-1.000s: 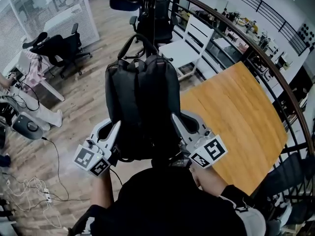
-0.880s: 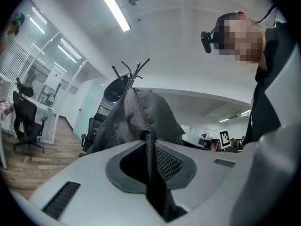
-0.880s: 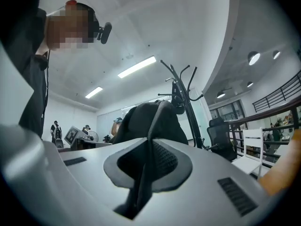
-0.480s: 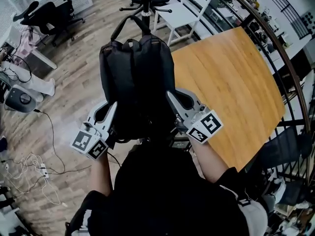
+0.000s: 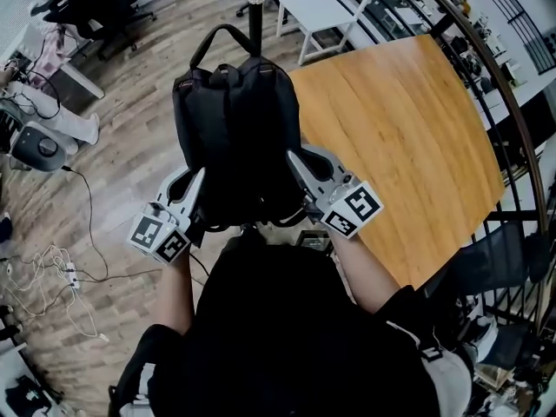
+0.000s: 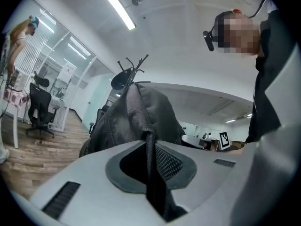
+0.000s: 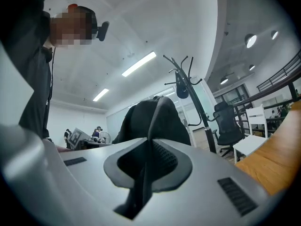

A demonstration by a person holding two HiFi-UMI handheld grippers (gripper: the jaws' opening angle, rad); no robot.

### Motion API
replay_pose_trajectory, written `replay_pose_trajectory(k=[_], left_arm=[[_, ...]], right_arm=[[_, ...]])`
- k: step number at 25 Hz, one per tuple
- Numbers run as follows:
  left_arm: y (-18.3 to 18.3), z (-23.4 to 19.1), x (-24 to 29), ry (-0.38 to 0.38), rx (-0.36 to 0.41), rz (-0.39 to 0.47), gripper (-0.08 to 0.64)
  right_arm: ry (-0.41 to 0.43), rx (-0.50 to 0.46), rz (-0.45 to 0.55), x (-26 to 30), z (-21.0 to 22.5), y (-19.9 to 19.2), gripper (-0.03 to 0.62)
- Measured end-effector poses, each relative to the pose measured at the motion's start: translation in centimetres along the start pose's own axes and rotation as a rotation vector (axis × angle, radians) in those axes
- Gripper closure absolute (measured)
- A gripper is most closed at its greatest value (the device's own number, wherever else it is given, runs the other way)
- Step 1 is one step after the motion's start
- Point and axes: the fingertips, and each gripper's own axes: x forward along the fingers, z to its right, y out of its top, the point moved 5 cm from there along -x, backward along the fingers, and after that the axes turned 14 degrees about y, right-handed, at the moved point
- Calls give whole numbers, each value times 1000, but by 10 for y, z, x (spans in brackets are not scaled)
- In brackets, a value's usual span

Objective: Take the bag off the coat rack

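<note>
The black backpack (image 5: 236, 120) hangs upright between my two grippers, in front of my chest. My left gripper (image 5: 196, 185) is shut on a black strap on the bag's left side, and the right gripper (image 5: 294, 162) is shut on a strap on its right side. In the left gripper view the strap (image 6: 150, 173) runs between the closed jaws up to the bag (image 6: 136, 119). The right gripper view shows the same with the strap (image 7: 141, 182) and the bag (image 7: 153, 119). The coat rack (image 5: 254, 3) stands beyond the bag; the bag's top handle (image 5: 219, 37) loops free beside the pole.
A wooden table (image 5: 408, 137) lies to the right, with a dark curved railing (image 5: 517, 120) past it. A white chair (image 5: 326, 7) stands near the rack. Cables (image 5: 52, 281) and a round grey device (image 5: 39, 146) lie on the wood floor at left. Office chairs (image 5: 87, 7) stand far left.
The bag has come back toward me with both grippers still shut on its straps. The coat rack has receded toward the top of the head view.
</note>
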Motion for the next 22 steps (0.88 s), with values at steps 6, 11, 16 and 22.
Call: replay_pose_trajectory(k=[6,11,16,22], left_arm=[[-13,28,-24,8,-26,0,512],[-15,38,-29,17,-58,-28,512],[-40,72,-51,30,-66,-31,512],[-49,101,-74,35,-42,-29,511]], right_arm=[[33,-23,-10,-26,-23,1,548],[29,-3,-31,-34,-29,6,548],[38,-4,-37,-71,-49,-2,548],[61,6,-29,-95,-69,-4,548]])
